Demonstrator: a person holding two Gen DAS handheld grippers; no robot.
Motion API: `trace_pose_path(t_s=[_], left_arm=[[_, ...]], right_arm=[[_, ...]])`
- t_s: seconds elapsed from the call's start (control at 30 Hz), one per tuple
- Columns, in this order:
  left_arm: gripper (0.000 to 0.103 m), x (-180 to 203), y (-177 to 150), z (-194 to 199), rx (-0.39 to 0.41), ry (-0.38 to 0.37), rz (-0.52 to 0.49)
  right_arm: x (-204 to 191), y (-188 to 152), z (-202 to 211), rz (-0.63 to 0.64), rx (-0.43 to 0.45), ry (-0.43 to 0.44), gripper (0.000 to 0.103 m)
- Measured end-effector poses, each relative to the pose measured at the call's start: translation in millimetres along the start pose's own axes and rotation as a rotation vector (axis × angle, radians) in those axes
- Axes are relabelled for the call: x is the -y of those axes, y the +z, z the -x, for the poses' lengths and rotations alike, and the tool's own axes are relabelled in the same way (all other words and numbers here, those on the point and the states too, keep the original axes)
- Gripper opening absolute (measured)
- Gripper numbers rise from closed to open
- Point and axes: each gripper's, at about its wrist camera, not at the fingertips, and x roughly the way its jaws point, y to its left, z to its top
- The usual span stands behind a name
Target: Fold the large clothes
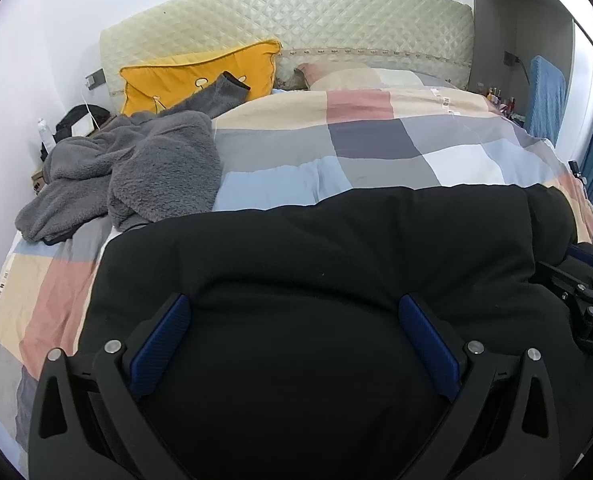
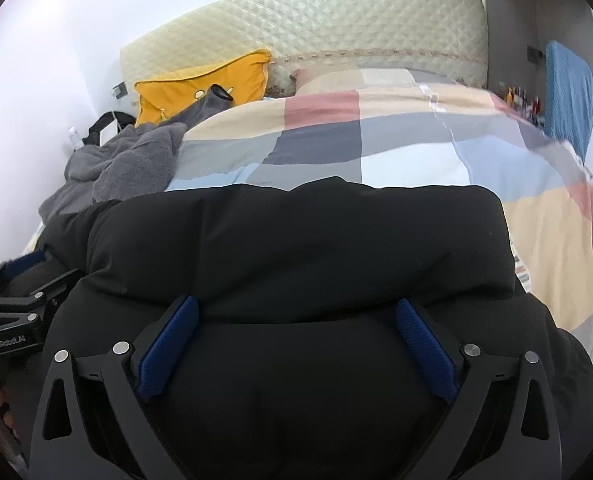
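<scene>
A large black padded coat (image 1: pixel 316 248) lies across the near end of the bed, on a checked duvet (image 1: pixel 376 140). It also fills the lower half of the right wrist view (image 2: pixel 296 248). My left gripper (image 1: pixel 294 312) is open, its blue pads (image 1: pixel 160 344) spread wide just above the coat's near part. My right gripper (image 2: pixel 296 312) is open the same way, blue pads (image 2: pixel 424 348) apart over the coat. Each gripper shows at the edge of the other's view, the right one (image 1: pixel 584 300) and the left one (image 2: pixel 16 304). Nothing is held.
A grey fleece garment (image 1: pixel 136 168) lies crumpled at the bed's left side, one sleeve over a yellow cushion (image 1: pixel 200 76). A quilted cream headboard (image 1: pixel 296 20) stands behind. A nightstand with a bottle (image 1: pixel 46 132) is at left; a blue towel (image 1: pixel 546 96) hangs at right.
</scene>
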Motion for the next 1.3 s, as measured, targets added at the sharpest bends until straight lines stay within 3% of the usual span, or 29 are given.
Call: trace_pose_path(t_s=[0.5,0.83,1.0,1.13,1.3], left_arm=[[0.103,-32.0,-10.8,11.2,0.062,0.001,0.066],[0.103,-87.7,-25.0,15.2,0.045,0.103,0.182],[0.103,-101.8,-24.6,9.9,-0.016,0.024,0.252],[0.103,-92.4,-15.4,27.5,-0.002,0.074,0.206],[0.103,-87.3,-5.0,66.5,0.021,0.038,0.212]], right_arm=[[13.9,-7.5,8.1,0.014,0.038,0.051,0.1],[42.1,-11.2,15.2,0.004,0.02,0.058,0.102],[68.1,-13.2,21.9,-0.087,0.003,0.072,0.102],[68.3,-12.4,43.4,-0.101,0.044,0.087,0.102],[53.0,3.6,93.9,-0.074,0.129,0.106,0.102]])
